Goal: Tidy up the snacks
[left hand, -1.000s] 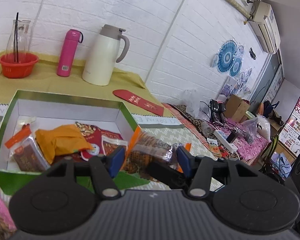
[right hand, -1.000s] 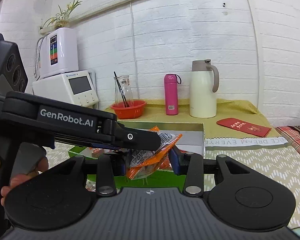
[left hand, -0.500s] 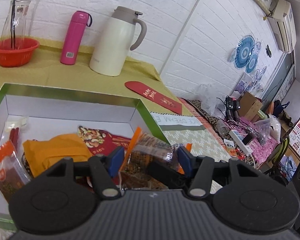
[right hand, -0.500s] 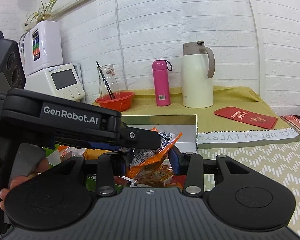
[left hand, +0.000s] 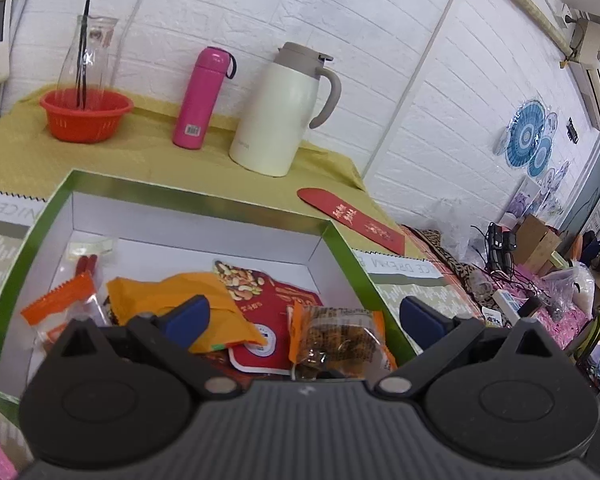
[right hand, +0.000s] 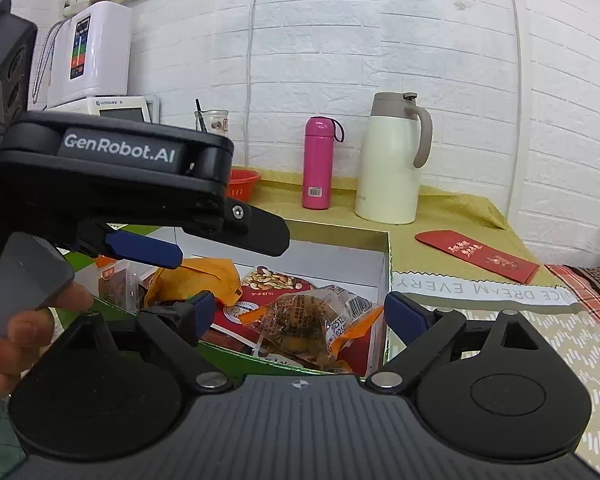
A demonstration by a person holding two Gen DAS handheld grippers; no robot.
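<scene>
The green-rimmed box [left hand: 342,240] holds the snacks, the orange-edged snack packet [right hand: 312,320] lying free inside by its right wall. Both the left gripper [left hand: 304,314] and right gripper [right hand: 296,312] have just spread their jaws, gripping nothing. Only the right wrist view shows the person's hand [right hand: 16,332].

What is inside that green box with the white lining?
The green box holds snack packets: a clear packet of brown cake, a red nut bag, an orange pouch and small orange-edged packets. They overlap, so anything underneath is hidden.
</scene>
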